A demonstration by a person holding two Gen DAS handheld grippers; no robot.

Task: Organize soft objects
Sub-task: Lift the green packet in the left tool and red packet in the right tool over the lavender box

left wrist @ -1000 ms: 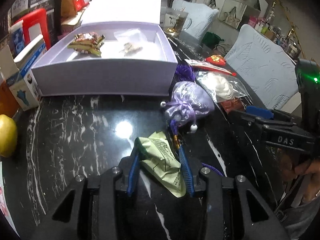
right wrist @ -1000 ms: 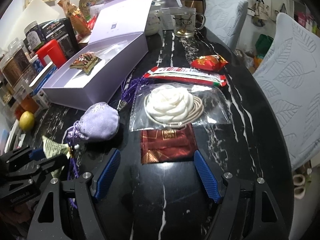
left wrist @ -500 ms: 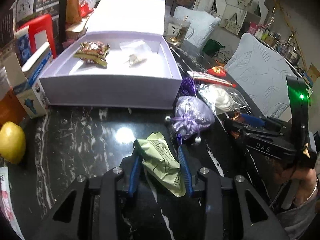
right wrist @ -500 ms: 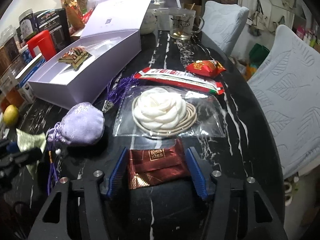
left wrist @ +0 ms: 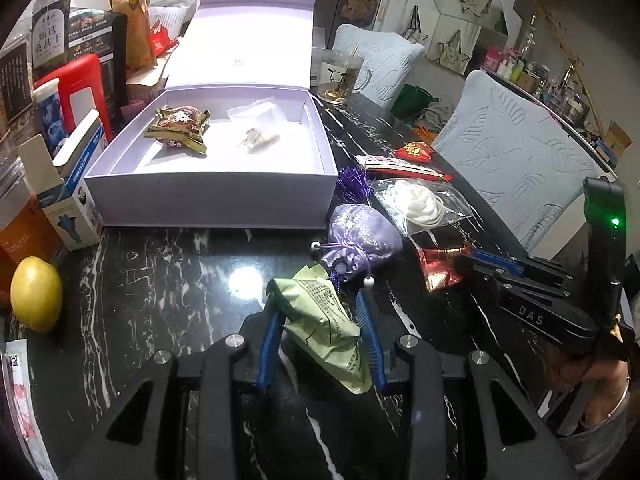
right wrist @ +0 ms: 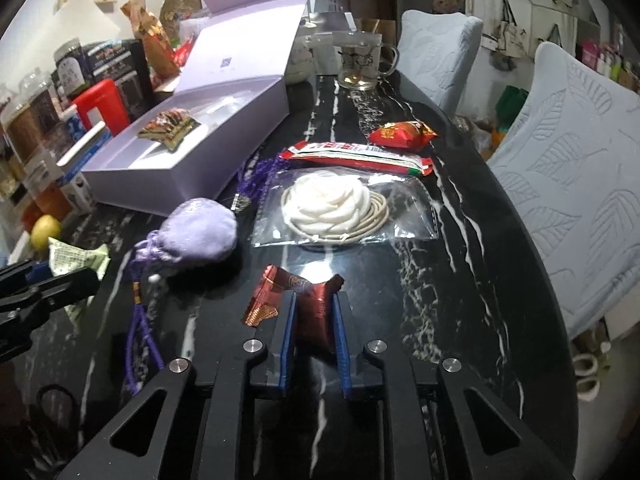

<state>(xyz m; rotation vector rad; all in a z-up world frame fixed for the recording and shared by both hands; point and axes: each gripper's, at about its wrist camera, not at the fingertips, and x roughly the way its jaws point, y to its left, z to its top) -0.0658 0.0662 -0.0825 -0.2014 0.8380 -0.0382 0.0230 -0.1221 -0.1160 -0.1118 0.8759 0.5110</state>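
My left gripper (left wrist: 318,304) is shut on a crumpled pale green packet (left wrist: 324,328), held just above the black marble table (left wrist: 160,280). My right gripper (right wrist: 315,300) is closing its jaws on a dark red foil packet (right wrist: 280,284), which buckles between the pads. The packet (left wrist: 440,264) also shows in the left wrist view. A lilac drawstring pouch (right wrist: 200,232) lies between the two grippers. Behind it stand a white fabric flower in a clear bag (right wrist: 332,204), a long red bar (right wrist: 356,156) and a small red snack packet (right wrist: 402,134). The open lilac box (left wrist: 208,196) holds a gold-brown packet (left wrist: 178,128) and a clear bag (left wrist: 258,128).
A lemon (left wrist: 36,294) lies at the table's left edge, beside cartons (left wrist: 76,188) and jars. A glass mug (right wrist: 358,66) stands at the far end. Chairs with leaf-patterned cushions (right wrist: 568,184) line the right side. A person's hand (left wrist: 584,372) holds the right gripper.
The right jaws have closed in from wide apart around the dark red packet and now squeeze it into a fold. The left gripper has risen a little with the green packet.
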